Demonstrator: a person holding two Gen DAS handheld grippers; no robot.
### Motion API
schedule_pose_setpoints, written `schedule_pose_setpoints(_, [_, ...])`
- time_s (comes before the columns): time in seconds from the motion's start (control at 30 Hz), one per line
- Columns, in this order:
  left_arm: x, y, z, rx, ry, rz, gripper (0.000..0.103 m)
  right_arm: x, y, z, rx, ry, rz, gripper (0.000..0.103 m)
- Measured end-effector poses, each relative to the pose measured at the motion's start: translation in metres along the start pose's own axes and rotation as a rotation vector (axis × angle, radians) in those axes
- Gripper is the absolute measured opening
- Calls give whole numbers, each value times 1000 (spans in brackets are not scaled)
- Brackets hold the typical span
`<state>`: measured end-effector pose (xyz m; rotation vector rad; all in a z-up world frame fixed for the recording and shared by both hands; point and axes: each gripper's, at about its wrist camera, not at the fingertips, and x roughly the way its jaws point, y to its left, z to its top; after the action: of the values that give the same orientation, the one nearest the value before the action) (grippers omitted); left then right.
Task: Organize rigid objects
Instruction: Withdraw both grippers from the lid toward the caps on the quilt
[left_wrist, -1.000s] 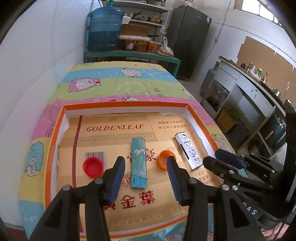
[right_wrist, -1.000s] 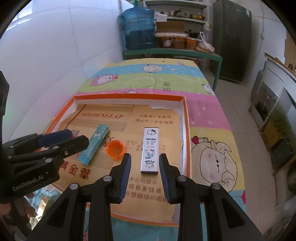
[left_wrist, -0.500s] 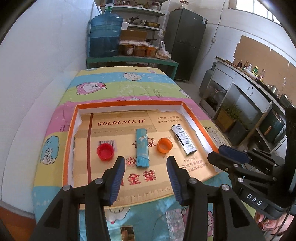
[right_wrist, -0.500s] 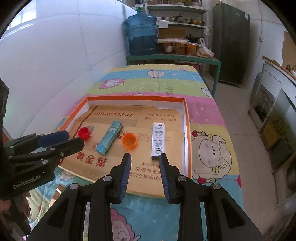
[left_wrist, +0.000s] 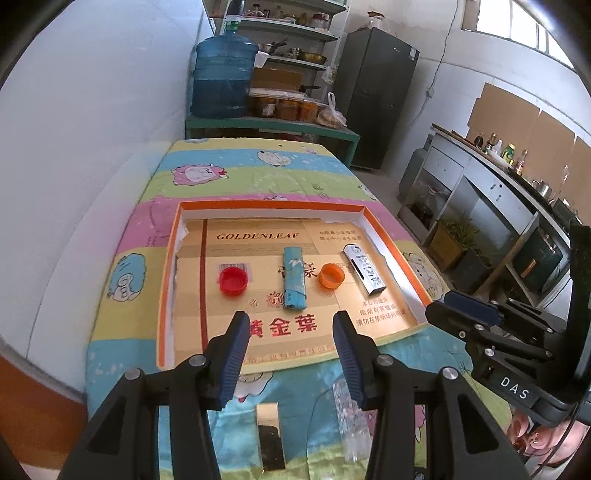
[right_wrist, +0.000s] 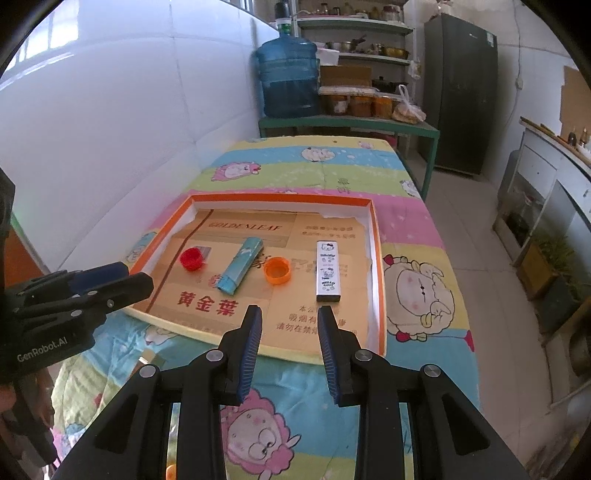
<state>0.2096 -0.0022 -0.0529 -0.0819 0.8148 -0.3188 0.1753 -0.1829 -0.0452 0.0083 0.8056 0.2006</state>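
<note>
Kitchen-cum-storeroom, white tiled wall at left: a table under a striped cartoon-sheep cloth (left_wrist: 255, 177) carries a shallow orange-rimmed tray (left_wrist: 166, 280) lined w/ flattened gold "GOLDENLEAF" cardboard. Inside, L to R in a rough row: red bottle cap (left_wrist: 232, 281), round plastic, open side up; teal lighter (left_wrist: 294, 282), long slim box shape, lying flat; orange bottle cap (left_wrist: 331, 275), also open side up; white Hello Kitty lighter (right_wrist: 328, 271), glossy rectangular bar, nearest the tray's right wall. All four lie apart, none touching.

Both handheld grippers hang above the tray's near edge, angled down. Left gripper (left_wrist: 290, 358): ribbed blue pads set well apart, nothing between them. Right gripper (right_wrist: 290, 350): pads closer together but w/ a clear gap, likewise empty.

On the cloth in front of the tray, by the left gripper: a gold-and-black box (left_wrist: 271, 443) and a clear plastic piece (left_wrist: 349, 417).

Background: blue water jug (left_wrist: 223, 79) on a green bench, shelves w/ jars & pots, dark fridge (left_wrist: 376, 96), steel counter along the right wall.
</note>
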Motion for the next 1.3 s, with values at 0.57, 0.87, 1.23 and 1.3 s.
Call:
schedule_pose_setpoints(0.57, [-41,7,-32,-4,-37,-2,47,-41,27,-31,2,-12,-2,50])
schedule_pose_setpoints(0.87, [-54,2,-58,-1,-40,-13,47,-50,34,-59,0,-5,-16,50])
schedule_pose_setpoints(1.23, [-67,-23,-107,76,0,-97,47,-59,31,-83,34,4,-35,50])
schedule_pose_setpoints(1.3, [-67,-27,-116,87,9,-116,47,-59,31,-88,40,12,-36,50])
